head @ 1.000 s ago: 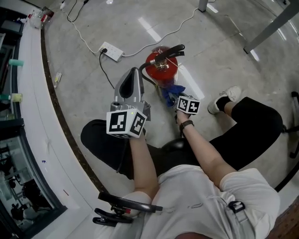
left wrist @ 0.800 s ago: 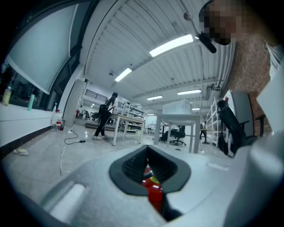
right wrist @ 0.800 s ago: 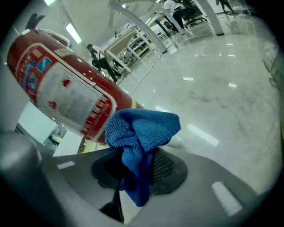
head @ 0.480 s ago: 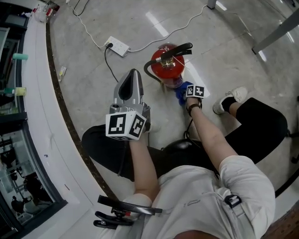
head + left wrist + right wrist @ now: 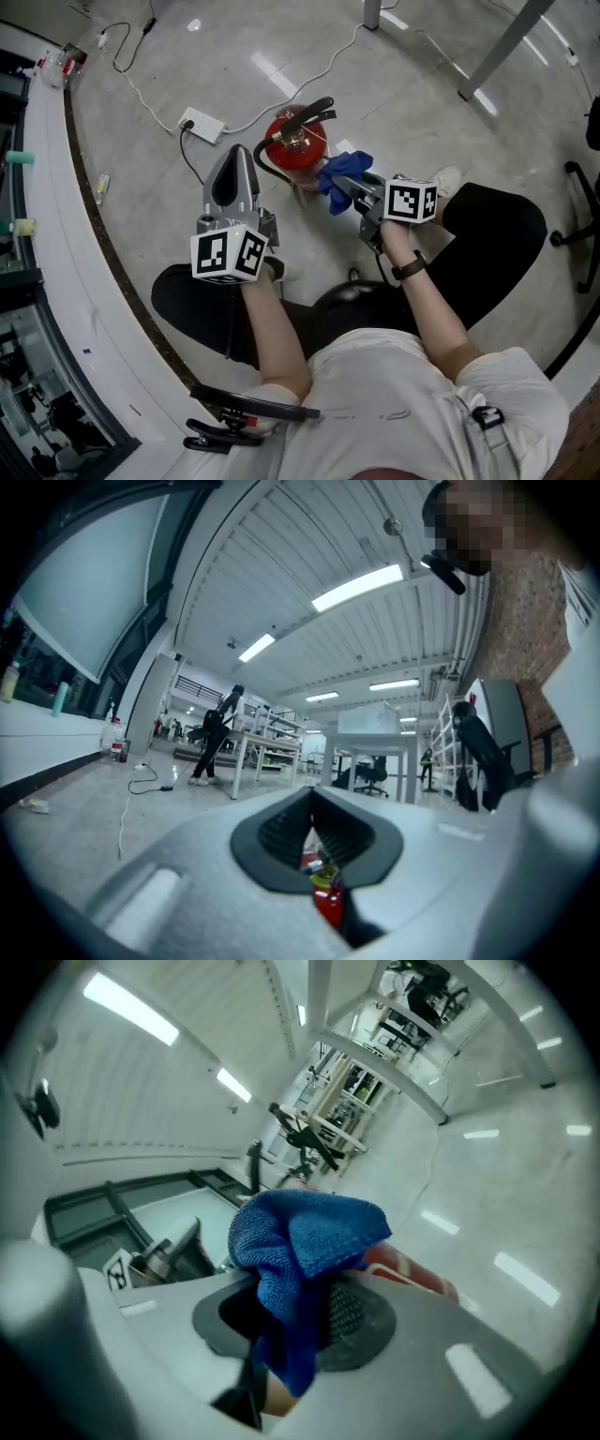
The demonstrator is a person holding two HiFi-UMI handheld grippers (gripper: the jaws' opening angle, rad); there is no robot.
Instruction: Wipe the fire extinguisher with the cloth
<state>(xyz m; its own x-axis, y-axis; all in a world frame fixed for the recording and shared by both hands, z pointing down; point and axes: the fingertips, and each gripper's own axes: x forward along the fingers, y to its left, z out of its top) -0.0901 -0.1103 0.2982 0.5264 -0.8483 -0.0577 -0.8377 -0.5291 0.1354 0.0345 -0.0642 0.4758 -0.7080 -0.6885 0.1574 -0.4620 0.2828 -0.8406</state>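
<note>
A red fire extinguisher [image 5: 292,150] with a black handle stands on the floor in front of the seated person. It shows too through the jaws in the left gripper view [image 5: 326,904] and behind the cloth in the right gripper view [image 5: 412,1274]. The blue cloth [image 5: 341,170] hangs bunched at the extinguisher's right side, and my right gripper [image 5: 354,191] is shut on it [image 5: 300,1232]. Whether the cloth touches the red body I cannot tell. My left gripper [image 5: 234,161] sits just left of the extinguisher, shut with nothing in it, pointing past the cylinder [image 5: 313,806].
A white power strip [image 5: 202,125] and its cables lie beyond the extinguisher. Table legs [image 5: 497,52] stand at the back right and a chair base [image 5: 574,234] at the right edge. A white ledge [image 5: 56,216] runs along the left. The person's shoe [image 5: 450,176] is near the cloth.
My right gripper has lifted with the cloth, from low beside the extinguisher up to its right side. The left gripper has hardly moved. The head view has shifted.
</note>
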